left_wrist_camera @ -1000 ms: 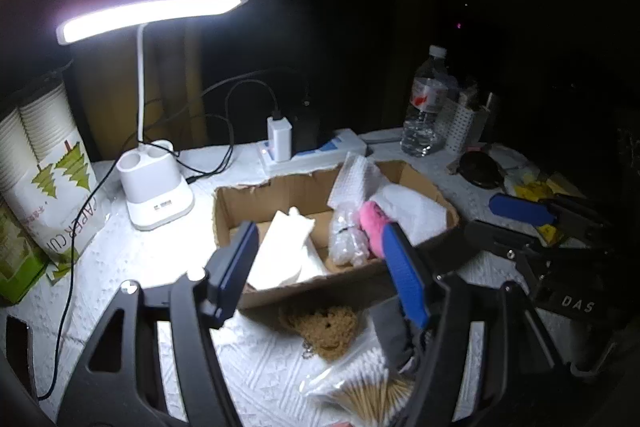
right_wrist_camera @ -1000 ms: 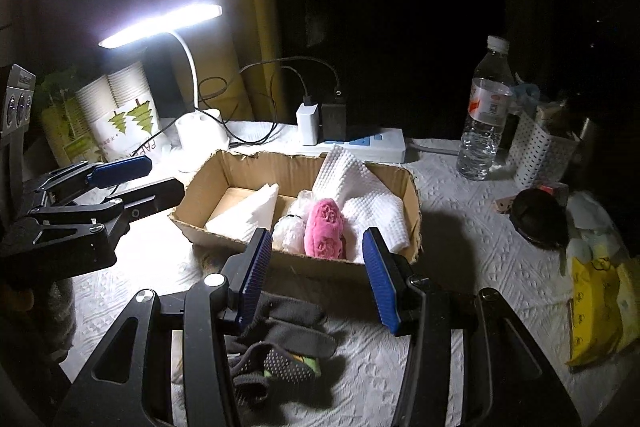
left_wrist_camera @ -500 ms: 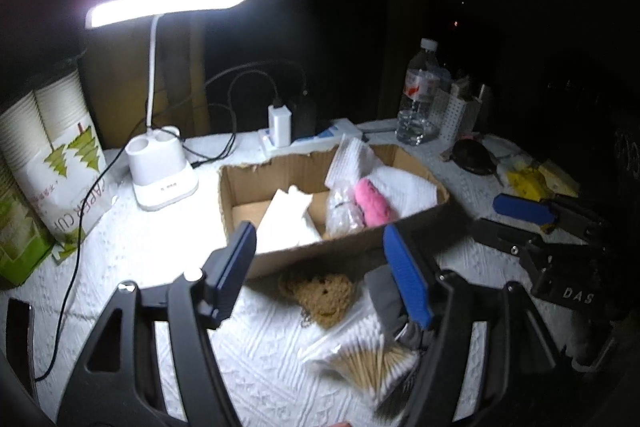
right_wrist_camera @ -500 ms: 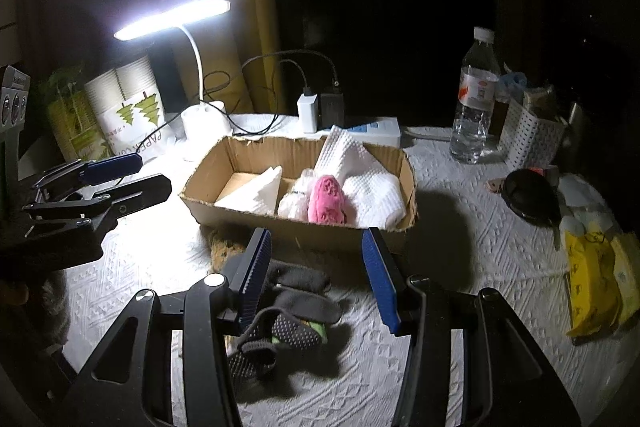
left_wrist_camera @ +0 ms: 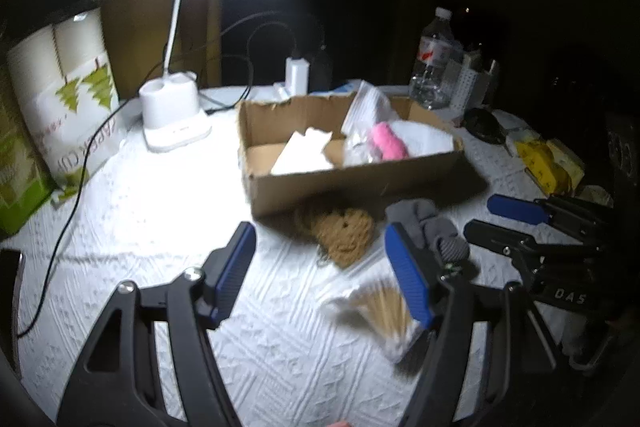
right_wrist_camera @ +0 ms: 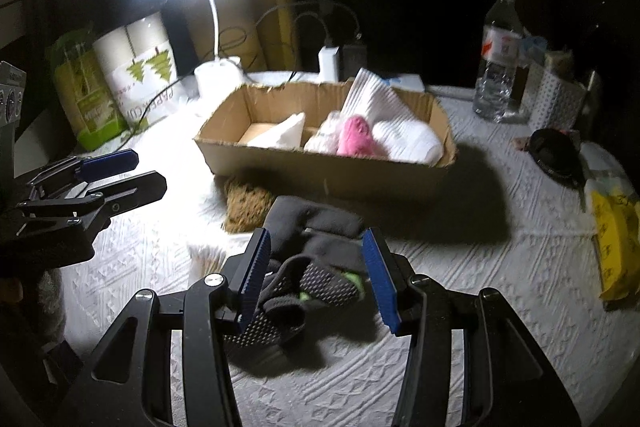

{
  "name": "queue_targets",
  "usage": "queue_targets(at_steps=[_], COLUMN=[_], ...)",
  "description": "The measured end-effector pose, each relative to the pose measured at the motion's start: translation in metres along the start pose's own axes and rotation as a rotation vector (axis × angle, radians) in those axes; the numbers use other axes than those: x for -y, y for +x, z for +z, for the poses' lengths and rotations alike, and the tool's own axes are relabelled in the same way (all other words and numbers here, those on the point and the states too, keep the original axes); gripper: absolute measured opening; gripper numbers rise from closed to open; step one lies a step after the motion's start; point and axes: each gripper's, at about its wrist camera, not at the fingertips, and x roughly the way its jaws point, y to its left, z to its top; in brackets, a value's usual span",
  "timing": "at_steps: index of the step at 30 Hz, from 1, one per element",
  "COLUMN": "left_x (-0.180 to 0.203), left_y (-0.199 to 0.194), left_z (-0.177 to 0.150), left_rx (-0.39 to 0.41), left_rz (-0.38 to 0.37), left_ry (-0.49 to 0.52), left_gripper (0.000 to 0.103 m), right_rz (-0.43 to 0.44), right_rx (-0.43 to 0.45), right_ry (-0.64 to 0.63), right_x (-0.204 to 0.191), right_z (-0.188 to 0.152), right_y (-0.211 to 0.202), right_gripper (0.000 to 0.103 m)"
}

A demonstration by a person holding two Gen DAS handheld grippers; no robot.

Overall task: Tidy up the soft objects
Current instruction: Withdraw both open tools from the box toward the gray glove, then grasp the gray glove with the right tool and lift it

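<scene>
Dark beyond the lamp's pool of light; right edge of the table (right_wrist_camera: pixel 500 267) mostly lost in shadow, both views smeared by motion. Behind the cardboard box (right_wrist_camera: pixel 320 175), only the tops of two chargers, one white (right_wrist_camera: pixel 329 62), one dark. Brown fibrous wad (left_wrist_camera: pixel 344 231) partly tucked against the box's front wall, half hidden in the right wrist view. Dark gloves (right_wrist_camera: pixel 316 251) heaped together just in front of the box, probably two, though too tangled to count. Bag of cotton swabs (left_wrist_camera: pixel 384 311) partly covered by a finger of the left gripper (left_wrist_camera: pixel 324 279).

Inside the box: one pink plush item (right_wrist_camera: pixel 356 139), one folded white sheet (right_wrist_camera: pixel 280 135), two white textured cloths at the right end, one clear crinkled bag between.

Left gripper open wide, empty, poised above the cloth-covered table near the brown wad. Right gripper (right_wrist_camera: pixel 316 279) open too, blue pads either side of the gloves, not closed on them.

One desk lamp (left_wrist_camera: pixel 176 115), one water bottle (right_wrist_camera: pixel 498 55), one pack of paper cups (left_wrist_camera: pixel 60 99).
</scene>
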Motion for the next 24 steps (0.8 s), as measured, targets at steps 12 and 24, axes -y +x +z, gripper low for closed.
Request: queue_targets(at_steps=[12,24], left_x=[-0.030,-0.024], left_y=[0.006,0.017], left_z=[-0.020,-0.027], left_rx=[-0.036,-0.074], left_rz=[0.012,-0.003], left_ry=[-0.047,-0.044], left_gripper=[0.069,0.069], right_rz=[0.003,0.036], right_rx=[-0.044,-0.052], right_ry=[-0.012,0.001], right_x=[-0.023,-0.023], right_z=[-0.007,-0.007], right_y=[0.038,0.052], right_gripper=[0.051,0.020])
